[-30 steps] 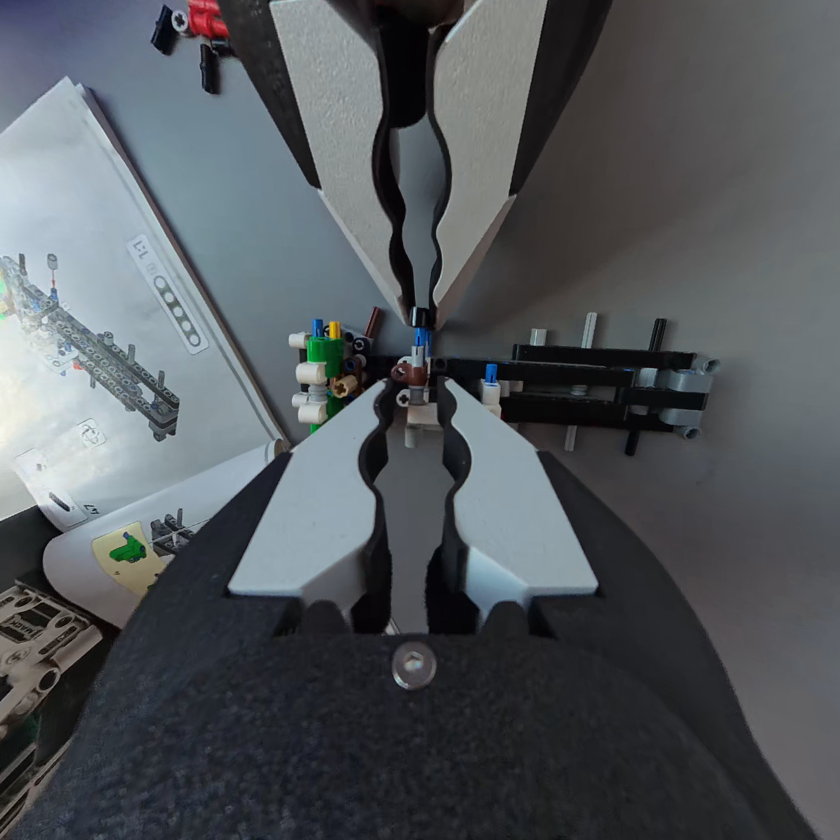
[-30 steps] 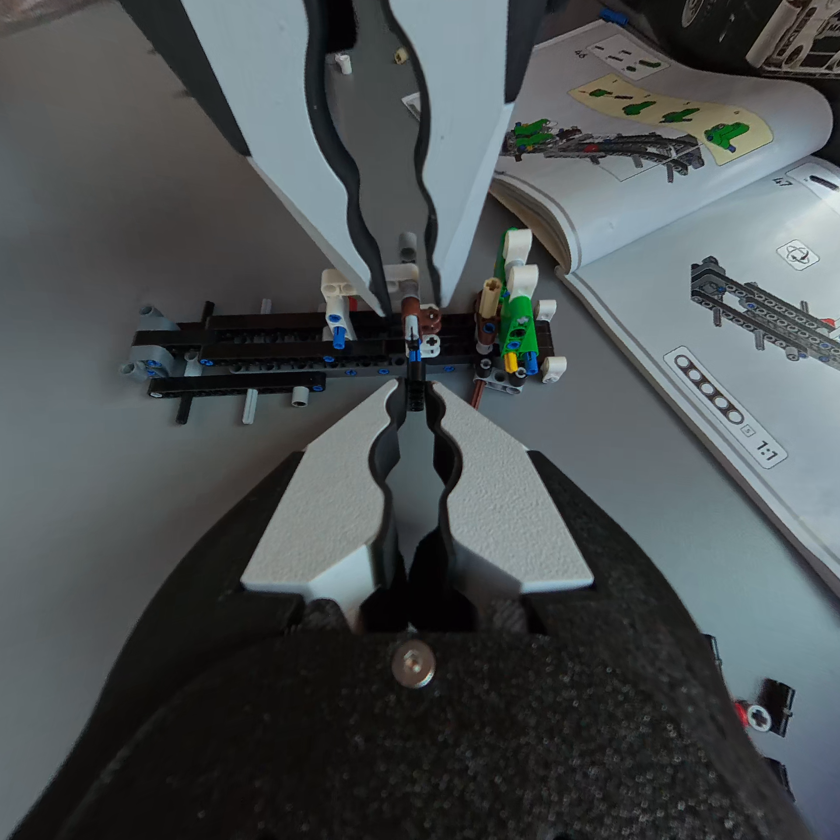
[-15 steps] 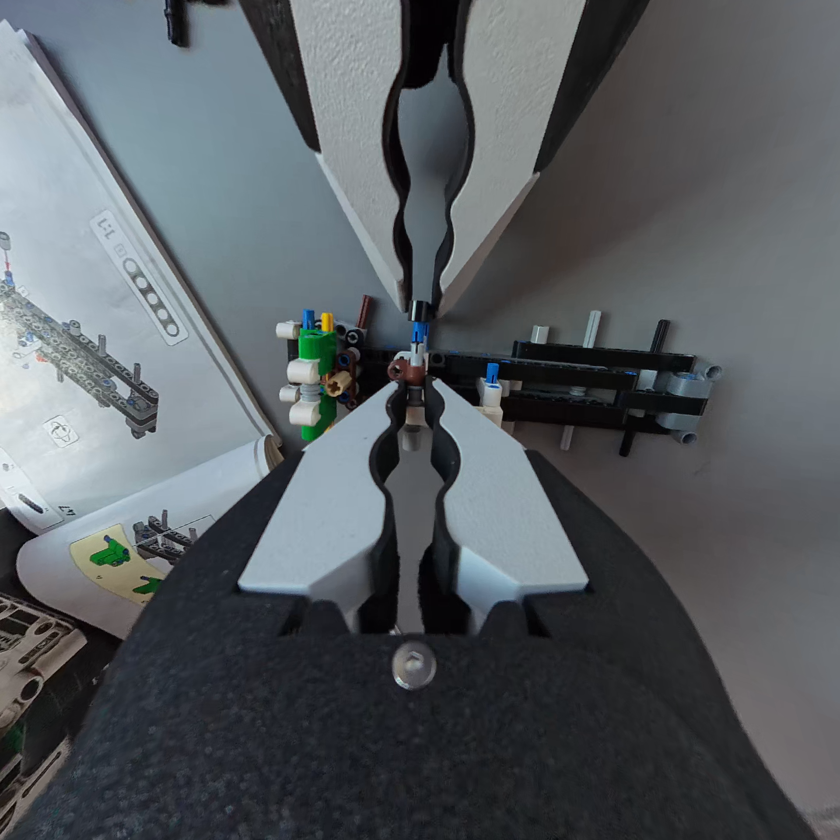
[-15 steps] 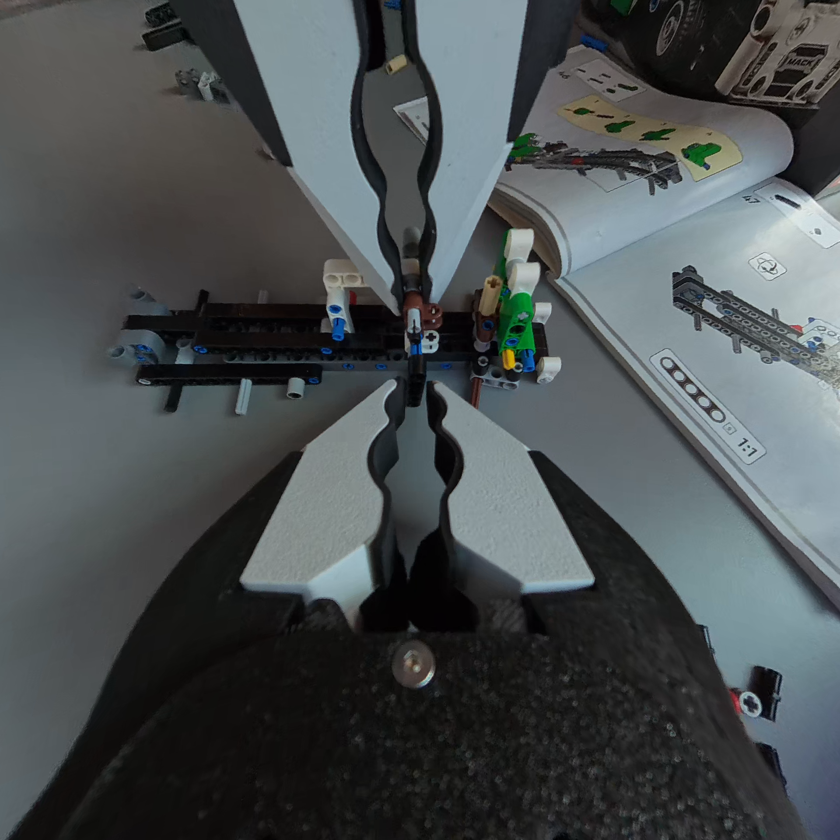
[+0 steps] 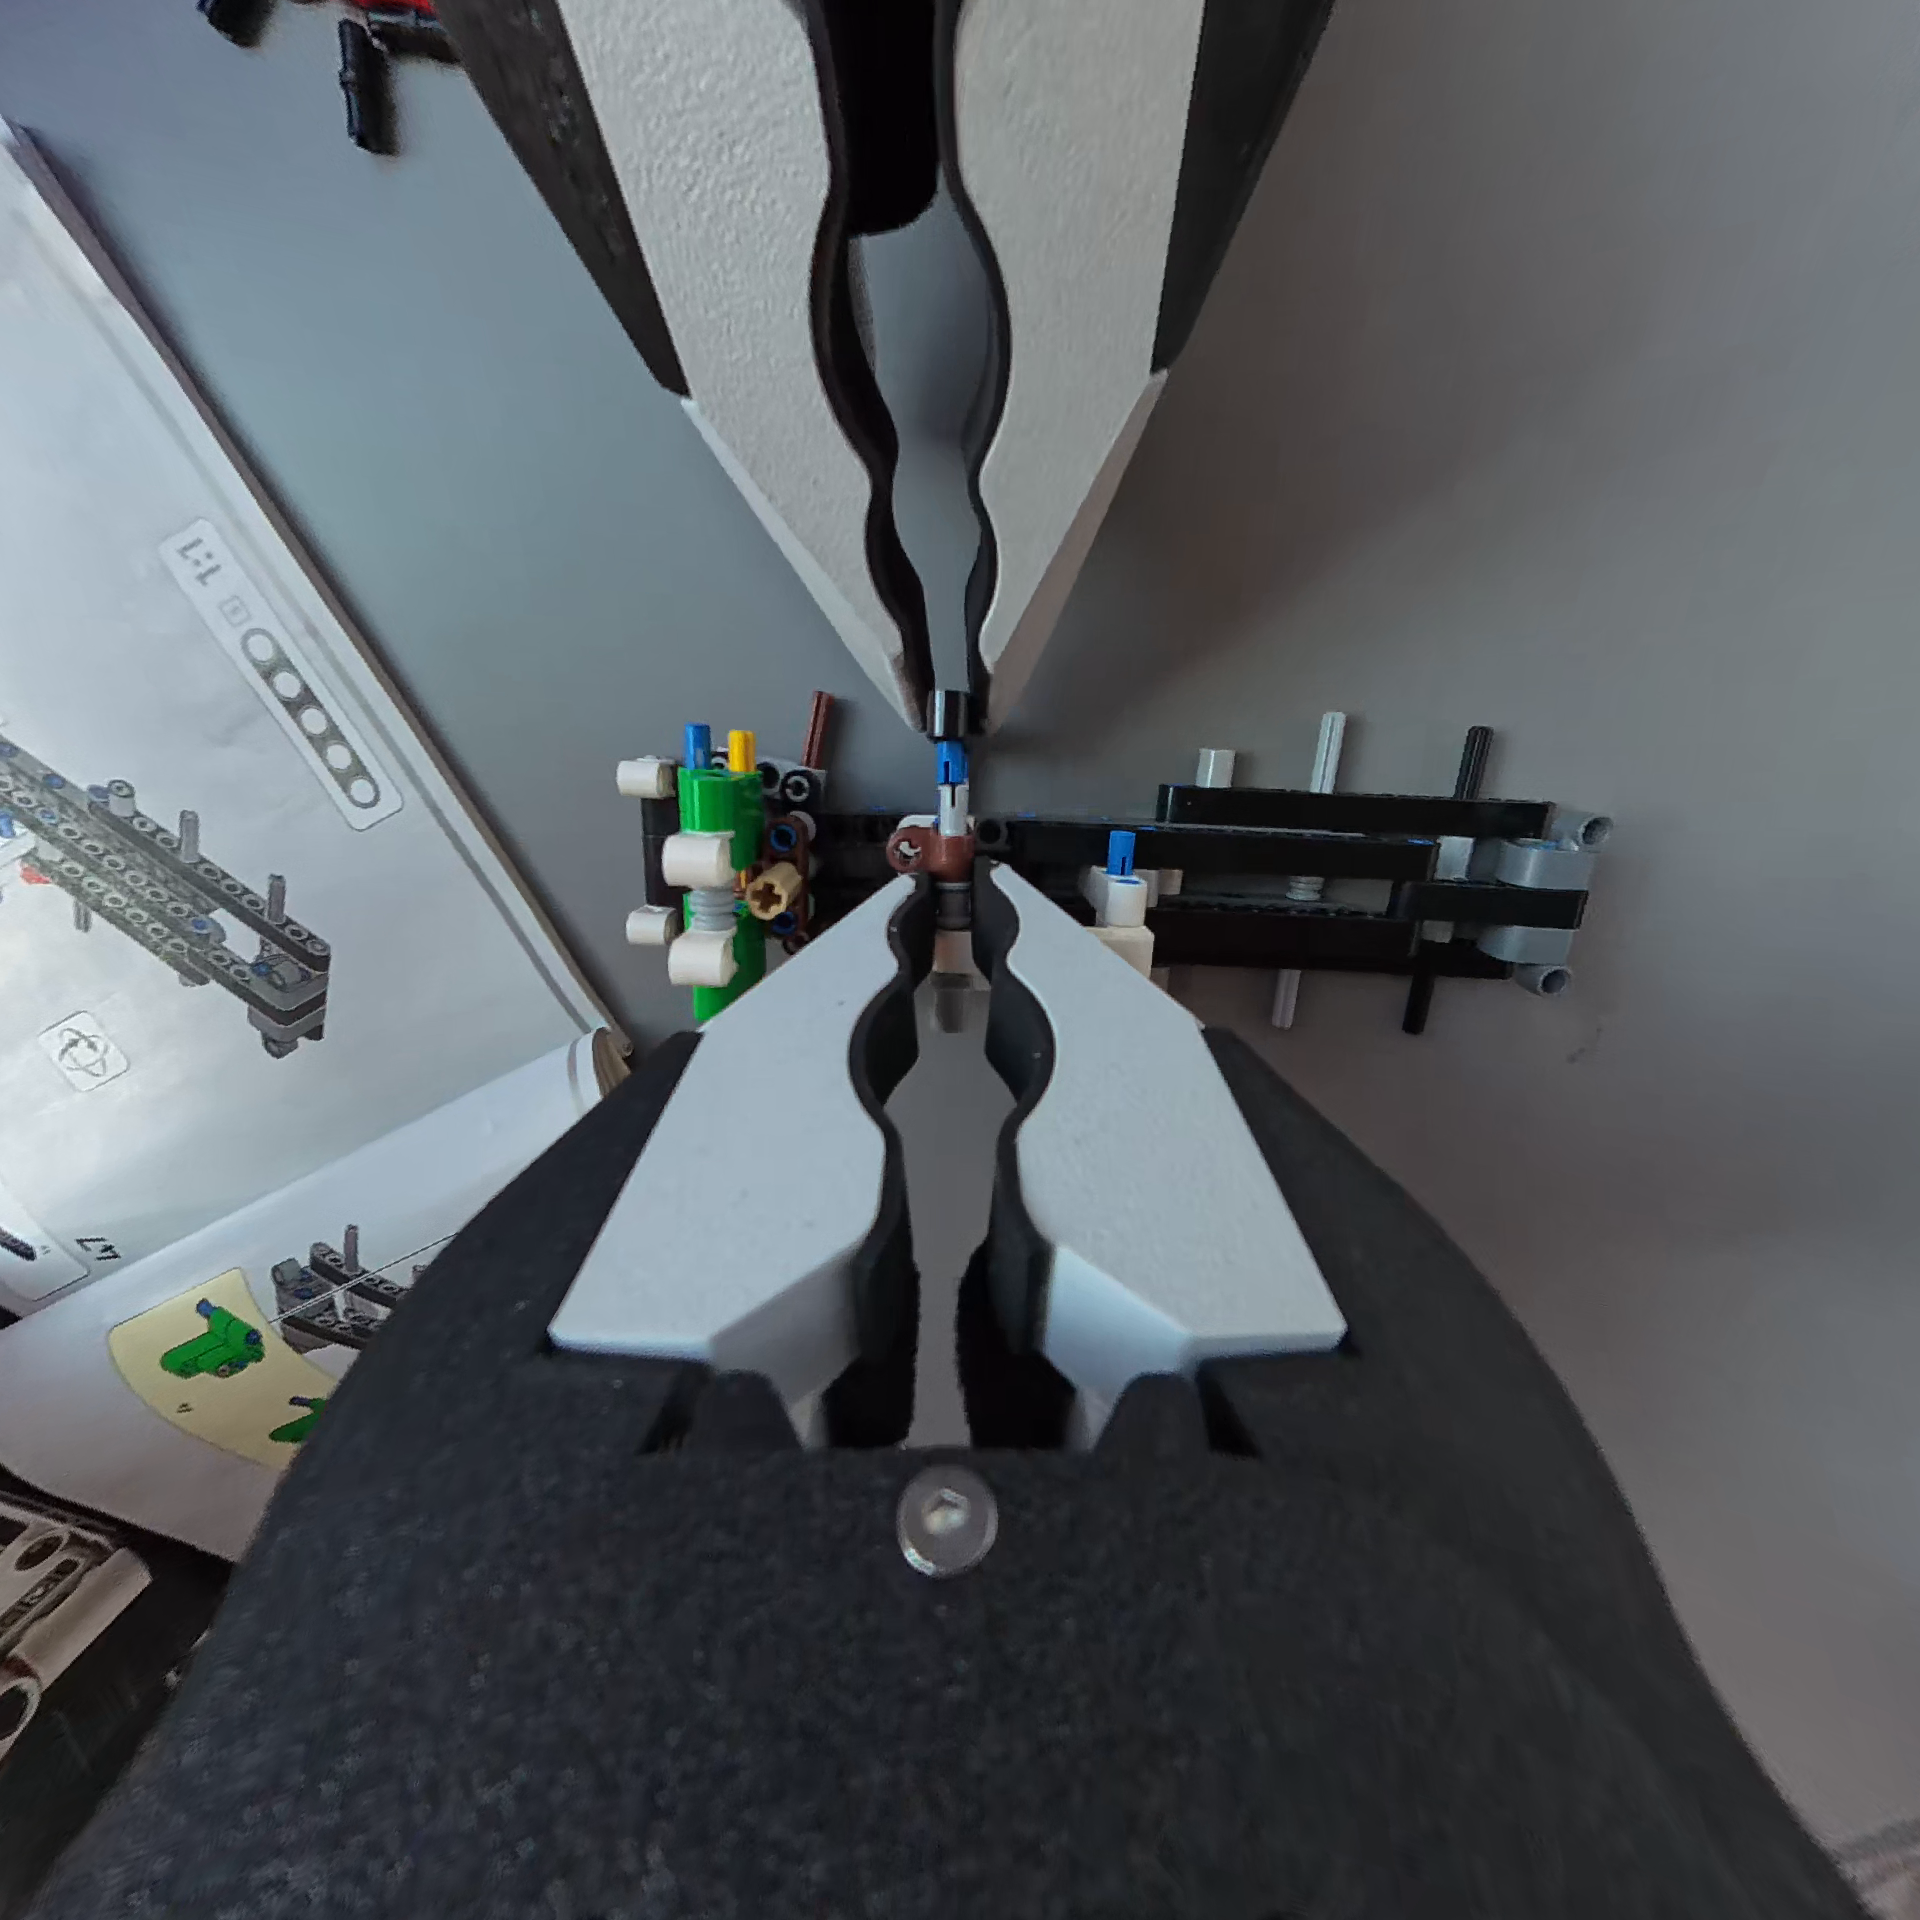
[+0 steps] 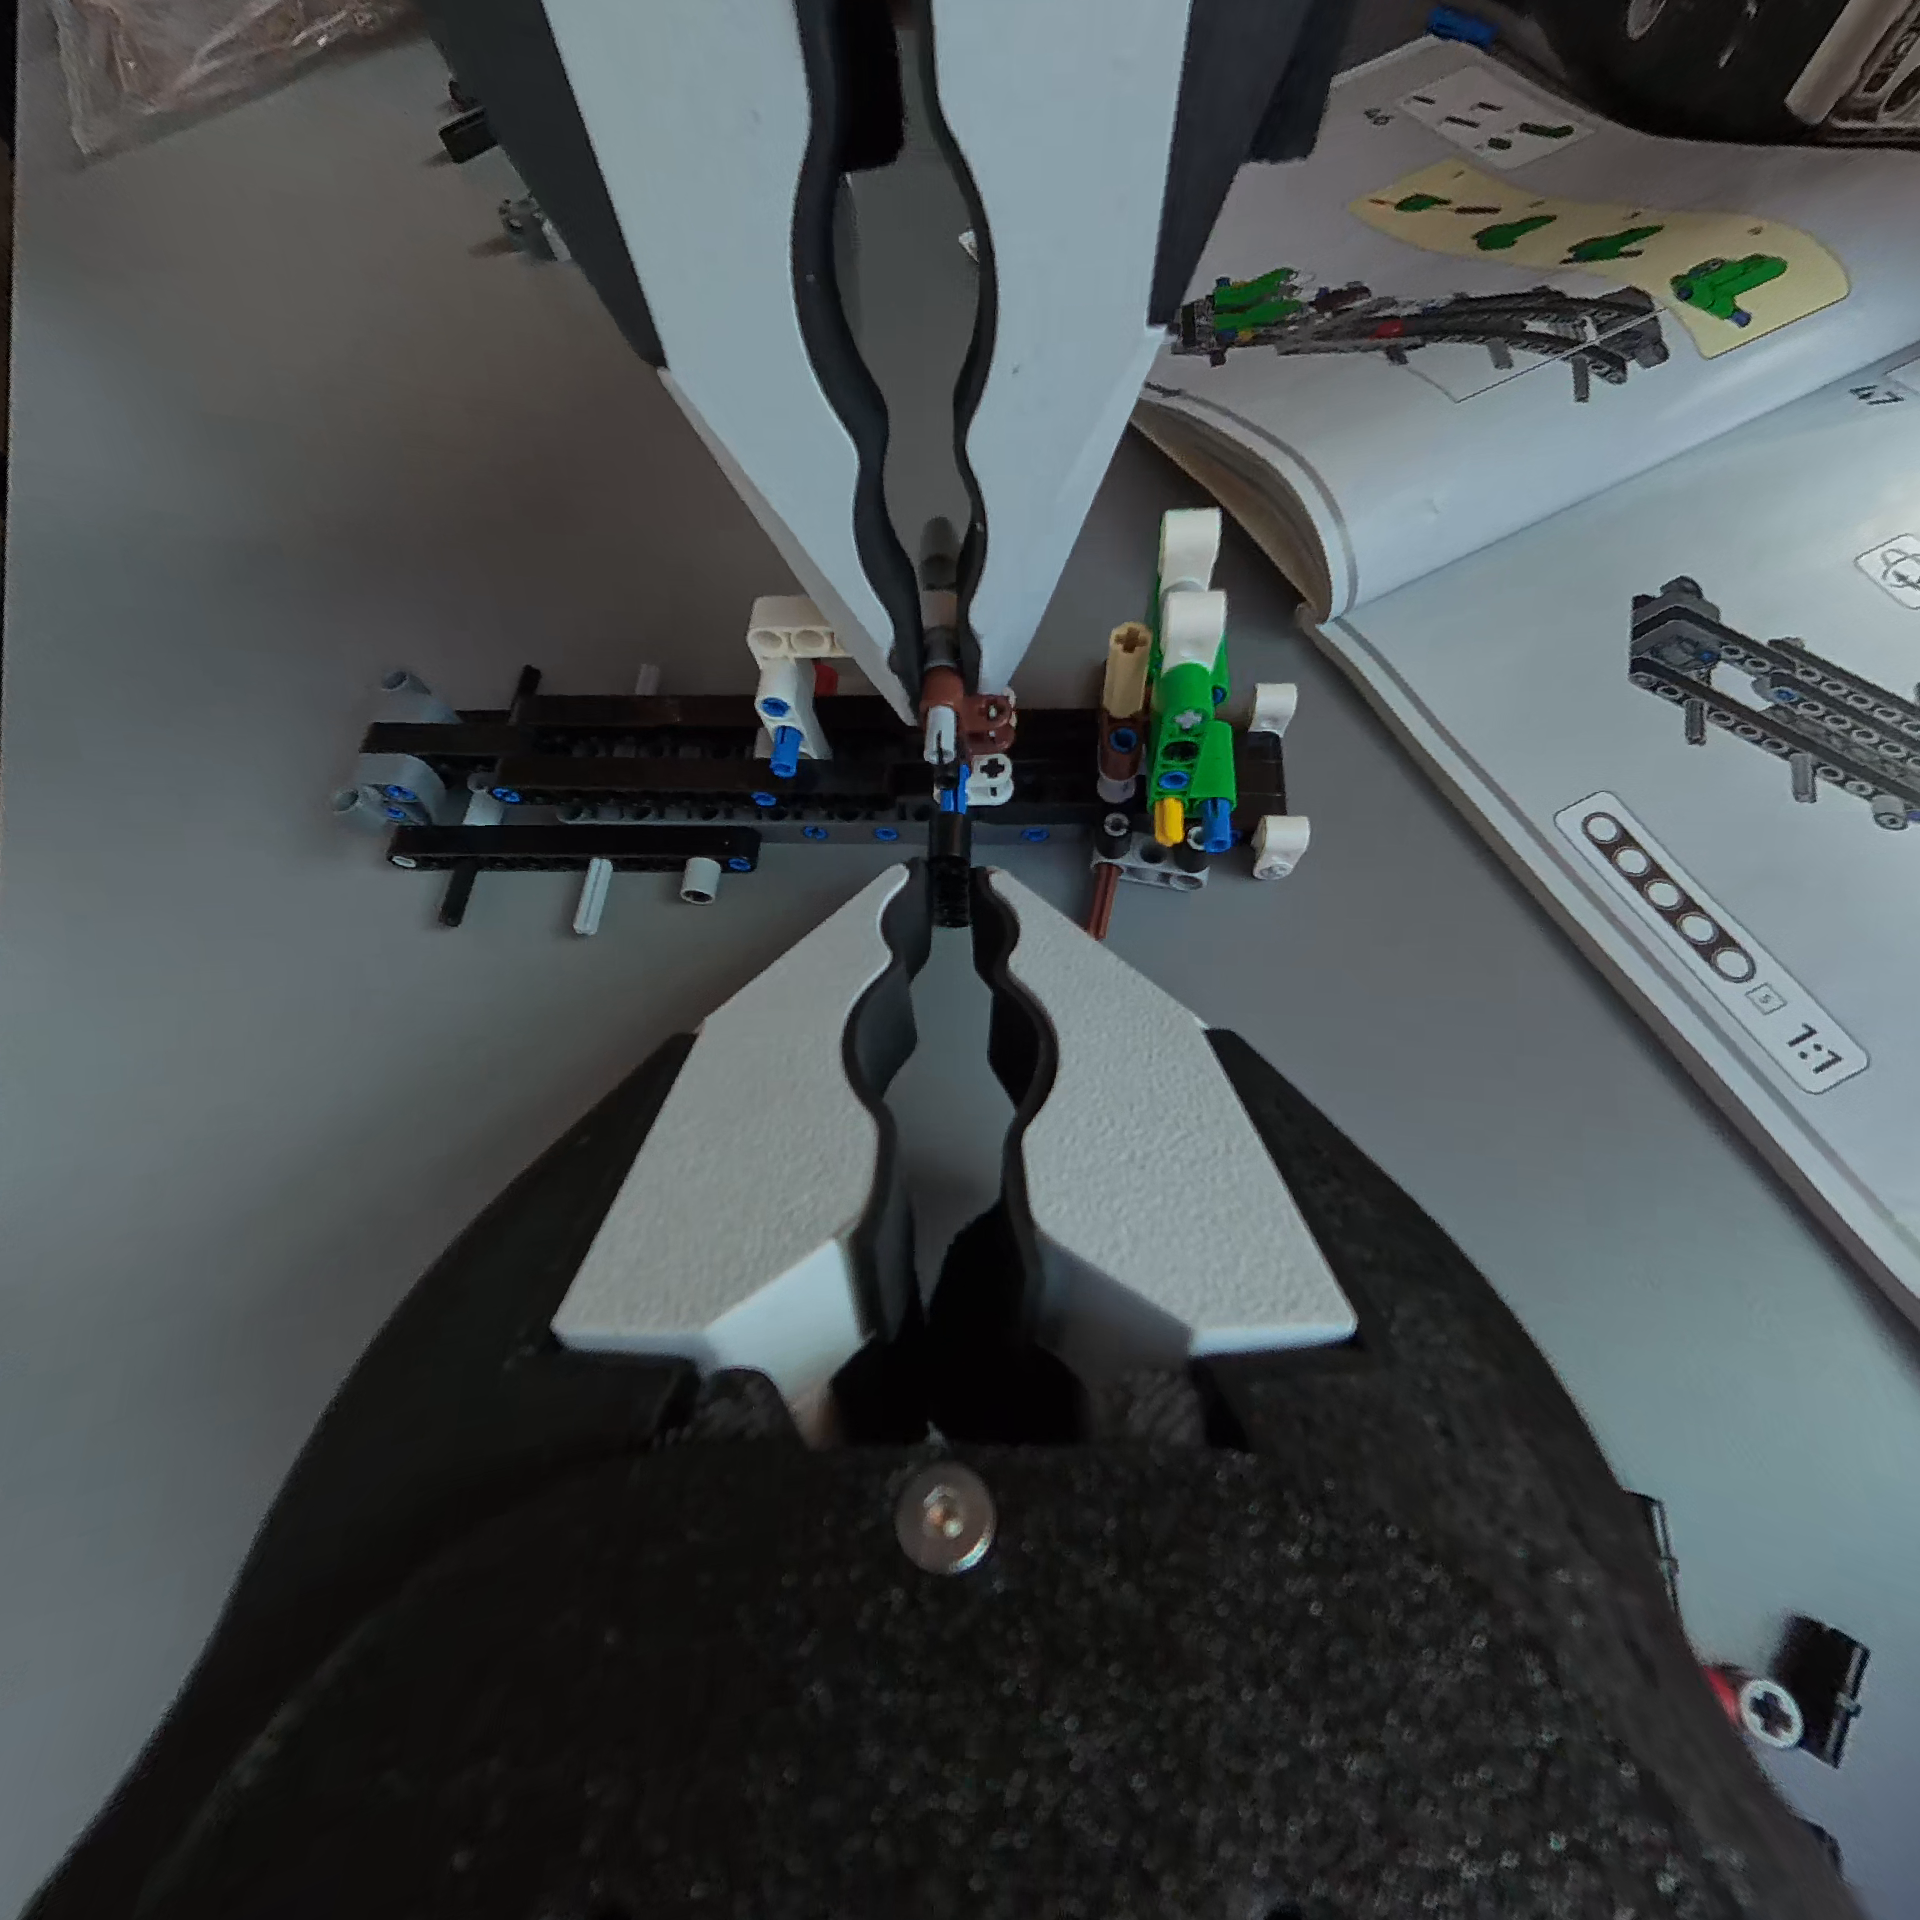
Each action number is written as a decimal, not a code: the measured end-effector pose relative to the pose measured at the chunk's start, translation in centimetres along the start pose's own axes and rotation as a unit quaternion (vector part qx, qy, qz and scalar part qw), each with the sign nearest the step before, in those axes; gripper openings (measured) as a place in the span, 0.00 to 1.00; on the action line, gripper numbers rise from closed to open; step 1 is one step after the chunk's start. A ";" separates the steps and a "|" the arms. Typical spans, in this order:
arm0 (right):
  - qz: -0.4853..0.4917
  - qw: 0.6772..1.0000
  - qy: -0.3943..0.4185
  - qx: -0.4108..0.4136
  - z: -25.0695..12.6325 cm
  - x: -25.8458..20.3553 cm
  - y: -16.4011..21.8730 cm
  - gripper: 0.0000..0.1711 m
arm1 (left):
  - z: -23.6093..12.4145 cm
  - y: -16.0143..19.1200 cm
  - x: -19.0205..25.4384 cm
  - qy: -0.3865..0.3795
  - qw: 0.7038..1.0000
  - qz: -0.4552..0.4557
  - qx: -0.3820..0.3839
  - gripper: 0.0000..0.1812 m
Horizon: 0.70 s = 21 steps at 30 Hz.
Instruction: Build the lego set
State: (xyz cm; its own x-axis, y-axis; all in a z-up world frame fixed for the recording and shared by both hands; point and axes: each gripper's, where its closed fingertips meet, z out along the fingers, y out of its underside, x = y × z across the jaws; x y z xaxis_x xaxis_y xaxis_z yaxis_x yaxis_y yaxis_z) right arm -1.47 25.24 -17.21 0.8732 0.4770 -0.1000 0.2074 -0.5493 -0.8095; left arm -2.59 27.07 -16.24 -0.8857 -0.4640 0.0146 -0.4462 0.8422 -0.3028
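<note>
The lego assembly (image 5: 1226, 894), a long frame of black beams, is laid flat on the grey table (image 5: 1558, 416), running from 9 o'clock to 3 o'clock across the middle of both views. A green block (image 6: 1184, 717) with white connectors is fitted at one end of the frame and a grey connector (image 5: 1538, 899) at the other.

The left gripper (image 5: 951, 914) is seen entering from 6 o'clock in the left wrist view. Its jaws are drawn close and are clenched on the pale upright stack (image 5: 951, 951) beneath the brown connector (image 5: 933, 850) at mid-frame.

The right gripper (image 6: 948, 899) is seen entering from 6 o'clock in its own view, and from 12 o'clock in the left wrist view. Its tips are pinched on a short black piece (image 6: 948, 868), from which a blue pin (image 6: 951, 798) projects toward the brown connector. Whether the pin is seated cannot be told.

An open instruction booklet (image 6: 1558, 582) is noted at 2 o'clock of the assembly in the right wrist view, near the green block but apart from it. Loose black and red pieces (image 6: 1787, 1704) are observed at 4 o'clock there, well apart from the frame.
</note>
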 end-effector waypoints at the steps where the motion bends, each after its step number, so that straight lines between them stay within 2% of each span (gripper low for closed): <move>1: 0.005 1.000 -0.003 0.000 0.0 0.0 0.0 0.04 | 0.0 0.0 0.0 -0.002 1.000 0.001 0.000 0.02; 10: 0.017 0.999 -0.029 -0.004 0.0 -0.2 0.0 0.04 | 0.0 0.0 0.2 0.014 1.000 0.007 -0.002 0.02; 16: -0.011 1.000 0.005 0.007 -0.1 -0.3 -0.1 0.04 | 0.0 0.0 0.3 0.012 1.000 0.012 0.000 0.02; 21: -0.018 1.000 0.000 0.004 0.0 -0.4 -0.1 0.04 | 0.0 -0.1 0.3 0.021 1.000 0.021 -0.001 0.02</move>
State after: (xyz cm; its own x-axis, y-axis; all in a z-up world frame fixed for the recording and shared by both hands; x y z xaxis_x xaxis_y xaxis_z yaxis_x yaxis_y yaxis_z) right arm -1.84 25.05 -17.08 0.8657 0.4956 -0.0710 0.2341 -0.5260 -0.8176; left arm -2.84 26.87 -16.25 -0.9082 -0.4164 0.0429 -0.4090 0.8609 -0.3026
